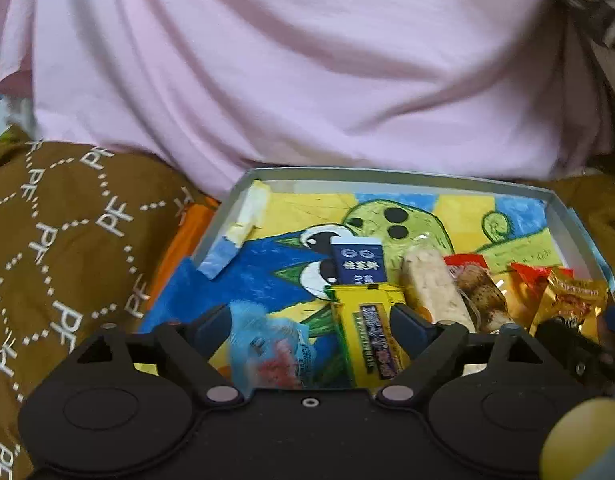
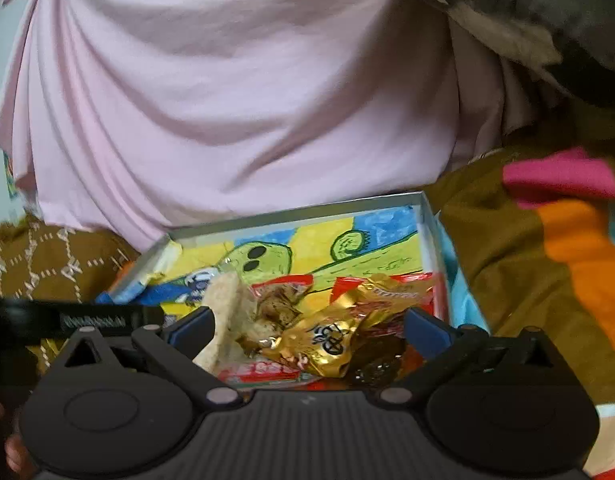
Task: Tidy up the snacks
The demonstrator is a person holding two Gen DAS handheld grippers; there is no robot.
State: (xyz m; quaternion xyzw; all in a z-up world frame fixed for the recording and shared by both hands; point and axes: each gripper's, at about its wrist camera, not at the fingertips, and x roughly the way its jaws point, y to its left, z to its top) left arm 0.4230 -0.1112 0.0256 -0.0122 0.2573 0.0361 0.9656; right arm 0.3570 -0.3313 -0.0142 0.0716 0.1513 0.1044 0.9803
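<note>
A shallow grey box [image 1: 387,174] lined with a bright cartoon drawing holds the snacks. In the left wrist view my left gripper [image 1: 309,320] is open over its near left part. A light blue packet [image 1: 267,352] and a yellow packet [image 1: 371,328] lie between its fingers, untouched by the pads. A dark blue packet [image 1: 359,260] stands behind them. Beside those lie a pale rice bar [image 1: 431,284] and a brown wrapped snack [image 1: 483,296]. In the right wrist view my right gripper [image 2: 309,320] stands wide open around a gold packet [image 2: 331,340], clear of it. The rice bar [image 2: 227,308] and a red packet [image 2: 387,284] lie close by.
A pink cloth [image 1: 307,60] hangs just behind the box [image 2: 307,210]. Brown patterned fabric [image 1: 47,260] lies to the left of it, and orange and pink fabric [image 2: 579,248] to the right. The left gripper's body [image 2: 67,320] crosses the right wrist view at the left.
</note>
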